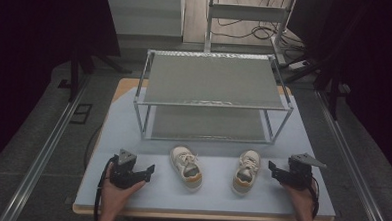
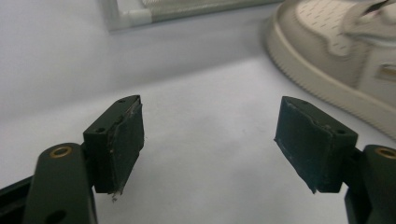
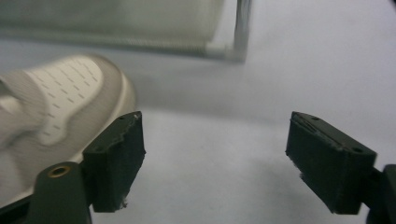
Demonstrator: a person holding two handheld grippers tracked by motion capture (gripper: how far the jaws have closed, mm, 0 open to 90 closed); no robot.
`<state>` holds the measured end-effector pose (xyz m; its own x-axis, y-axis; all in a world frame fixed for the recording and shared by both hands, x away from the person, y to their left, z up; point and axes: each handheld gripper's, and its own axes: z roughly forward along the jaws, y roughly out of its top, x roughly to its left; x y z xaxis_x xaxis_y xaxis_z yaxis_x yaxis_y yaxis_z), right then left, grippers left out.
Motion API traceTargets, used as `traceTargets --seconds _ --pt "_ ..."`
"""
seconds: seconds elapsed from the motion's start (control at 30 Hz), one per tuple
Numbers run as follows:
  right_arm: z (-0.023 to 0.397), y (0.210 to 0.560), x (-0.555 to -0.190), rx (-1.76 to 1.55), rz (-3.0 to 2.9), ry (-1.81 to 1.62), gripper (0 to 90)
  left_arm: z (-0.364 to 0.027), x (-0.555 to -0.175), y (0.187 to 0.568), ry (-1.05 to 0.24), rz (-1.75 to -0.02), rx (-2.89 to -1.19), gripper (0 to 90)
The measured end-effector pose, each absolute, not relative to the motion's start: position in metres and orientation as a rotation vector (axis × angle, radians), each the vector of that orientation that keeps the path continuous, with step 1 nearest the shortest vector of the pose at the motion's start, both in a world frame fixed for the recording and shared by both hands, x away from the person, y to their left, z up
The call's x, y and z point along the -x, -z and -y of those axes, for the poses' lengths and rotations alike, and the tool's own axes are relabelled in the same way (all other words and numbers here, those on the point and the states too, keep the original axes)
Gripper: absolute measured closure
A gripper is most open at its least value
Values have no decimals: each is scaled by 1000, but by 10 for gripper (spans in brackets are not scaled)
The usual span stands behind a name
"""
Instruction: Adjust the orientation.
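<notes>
Both grippers released: left gripper (image 1: 149,171) at 9 o'clock of left shoe (image 1: 186,167), right gripper (image 1: 271,167) at 3 o'clock of right shoe (image 1: 245,171). Blurred right view; a grazing jaw would probably shove a shoe aside.

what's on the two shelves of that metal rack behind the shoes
Nothing lies on the rack's top shelf. The visible front of the lower shelf is bare too, but the top shelf covers its rear part, so that stays unknown. Both shoes sit on the table before it.

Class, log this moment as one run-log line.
left gripper: open, empty | right gripper: open, empty | shoes: on table between grippers | rack: empty
</notes>
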<state>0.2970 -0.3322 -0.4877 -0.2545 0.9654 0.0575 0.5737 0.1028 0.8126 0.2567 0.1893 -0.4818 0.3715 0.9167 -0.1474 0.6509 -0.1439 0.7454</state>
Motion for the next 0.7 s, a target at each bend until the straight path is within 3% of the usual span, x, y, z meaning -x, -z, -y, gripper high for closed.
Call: traceTargets --seconds 0.4,0.7 --pt "314 452 -275 -1332 -1952 -1224 424 -185 -249 476 -400 -1338 -1860 261" --pt "285 431 -259 -1195 -1996 -1357 713 -184 -244 468 -431 -1326 -1843 272"
